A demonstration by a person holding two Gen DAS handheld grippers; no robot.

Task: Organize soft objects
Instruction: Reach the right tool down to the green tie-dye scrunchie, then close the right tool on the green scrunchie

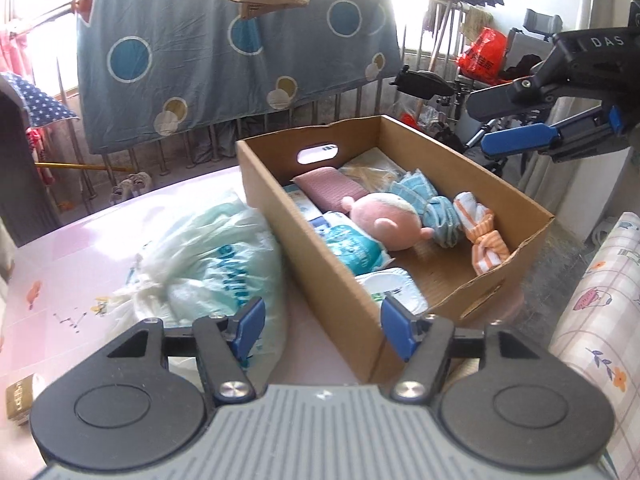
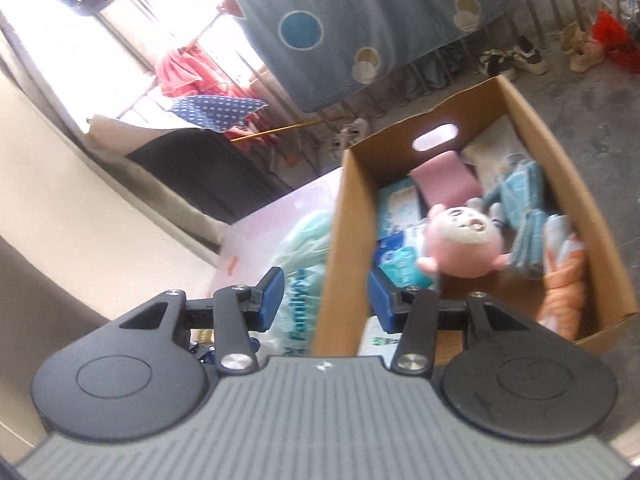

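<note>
An open cardboard box (image 1: 320, 276) (image 2: 344, 232) stands on the pink table (image 1: 80, 256). Inside lie a pink plush toy (image 1: 384, 224) (image 2: 460, 240), a folded pink cloth (image 1: 328, 188) (image 2: 444, 180), blue cloths (image 1: 436, 216) (image 2: 524, 216), an orange striped cloth (image 1: 480, 240) (image 2: 560, 292) and tissue packs (image 1: 356, 248) (image 2: 400, 256). A tied white and teal plastic bag (image 1: 216, 264) (image 2: 304, 248) rests left of the box. My left gripper (image 1: 324, 328) is open and empty above the box's near corner. My right gripper (image 2: 326, 300) (image 1: 496, 120) hovers open and empty over the box's left wall.
A blue duvet with circles (image 1: 224, 60) hangs on a railing behind the table. A rolled patterned sheet (image 1: 600, 320) lies to the right of the box. A small brown roll (image 1: 20, 400) sits at the table's near left edge. Shoes (image 2: 520, 56) and a red bag (image 1: 480, 56) are on the floor beyond.
</note>
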